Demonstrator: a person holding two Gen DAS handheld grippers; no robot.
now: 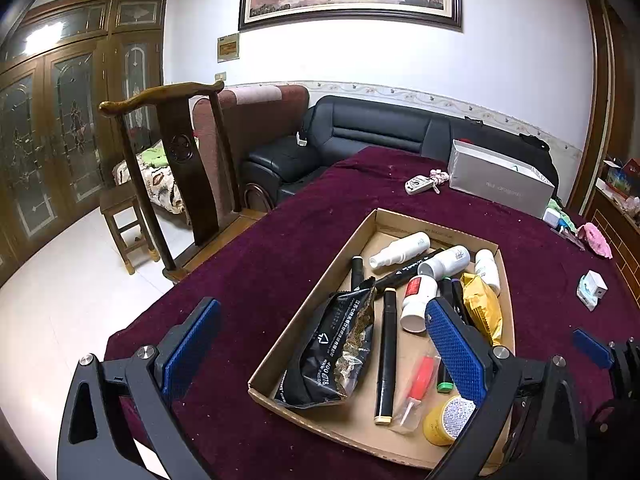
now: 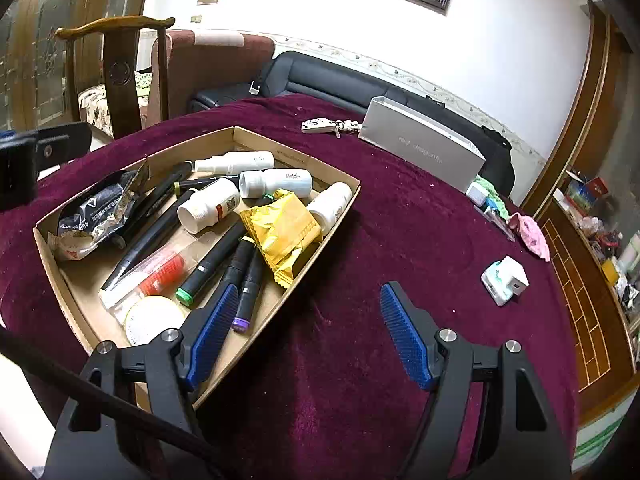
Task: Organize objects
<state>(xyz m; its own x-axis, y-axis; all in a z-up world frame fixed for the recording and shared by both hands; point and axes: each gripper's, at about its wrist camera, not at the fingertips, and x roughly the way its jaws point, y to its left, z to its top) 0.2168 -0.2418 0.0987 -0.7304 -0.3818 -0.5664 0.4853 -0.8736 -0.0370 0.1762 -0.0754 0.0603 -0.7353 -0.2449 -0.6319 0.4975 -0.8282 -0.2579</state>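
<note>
The shallow brown cardboard tray (image 2: 340,188) sits mid-surface on the dark maroon cloth, crowded with black marker pens (image 2: 212,260), white plastic bottles (image 2: 208,204), a crumpled yellow foil packet (image 2: 282,232) and a black snack bag (image 1: 340,344). One stray is a small white-and-teal charger block (image 2: 505,280), lying on the cloth well toward the surface's right edge.

The right gripper (image 2: 306,332) tilts downward over the tray's near right corner, fingers spread wide and empty. To fetch the block cleanly, I'd swing rightward, straddle its short sides and close gently so it doesn't skid.

The left gripper (image 1: 320,344) hovers angled down above the tray, fingers wide apart, holding nothing.
</note>
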